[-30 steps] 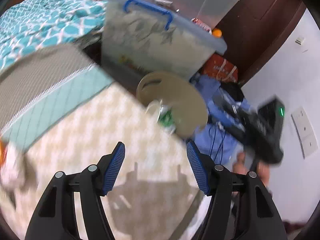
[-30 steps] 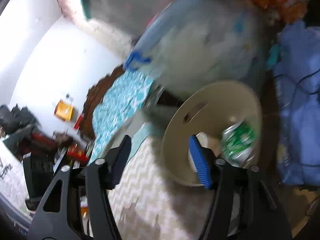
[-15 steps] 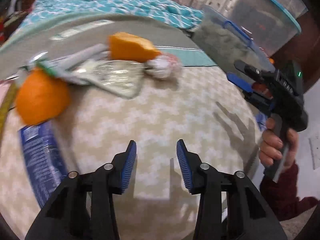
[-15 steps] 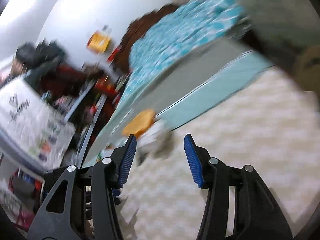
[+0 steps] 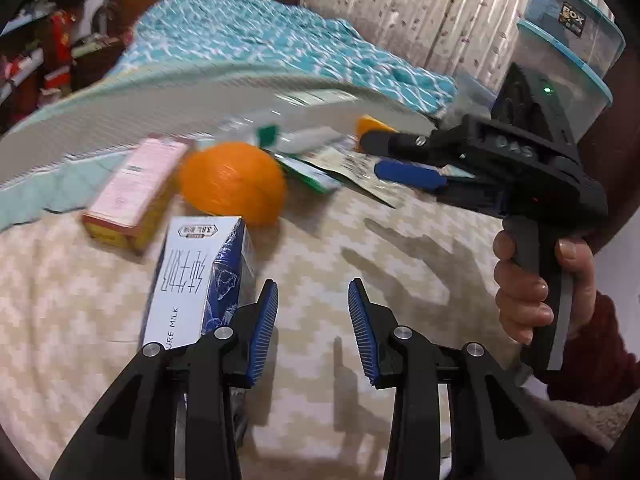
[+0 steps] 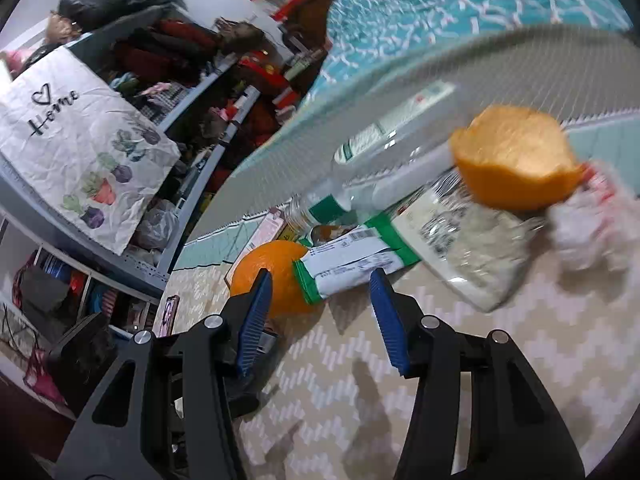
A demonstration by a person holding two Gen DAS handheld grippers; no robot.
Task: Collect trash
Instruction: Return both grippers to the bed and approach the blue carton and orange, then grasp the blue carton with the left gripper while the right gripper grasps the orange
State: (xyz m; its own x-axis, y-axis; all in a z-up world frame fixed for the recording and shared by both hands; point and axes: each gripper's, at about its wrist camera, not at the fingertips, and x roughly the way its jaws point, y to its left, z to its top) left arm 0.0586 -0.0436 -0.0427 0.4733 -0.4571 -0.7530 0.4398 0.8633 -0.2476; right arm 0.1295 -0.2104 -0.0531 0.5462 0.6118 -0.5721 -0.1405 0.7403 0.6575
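Trash lies on a beige zigzag blanket. A blue-and-white milk carton sits just left of my left gripper, whose jaws are closing with nothing between them. Behind the carton are an orange and a pink box. A hand holds my right gripper over the pile; it is open. In the right wrist view my right gripper has the end of a green-and-white wrapper just past its tips, untouched. Beyond lie the orange, a clear bag, orange peel, crumpled tissue and a plastic bottle.
A teal patterned quilt covers the bed behind the pile. Stacked clear storage boxes stand at the far right. Cluttered shelves with a "Home" cloth line the bed's left side.
Both views have swung away from the round bin with the can to the trash pile on the bed. The left jaws have narrowed. The right gripper now hangs over the wrappers.
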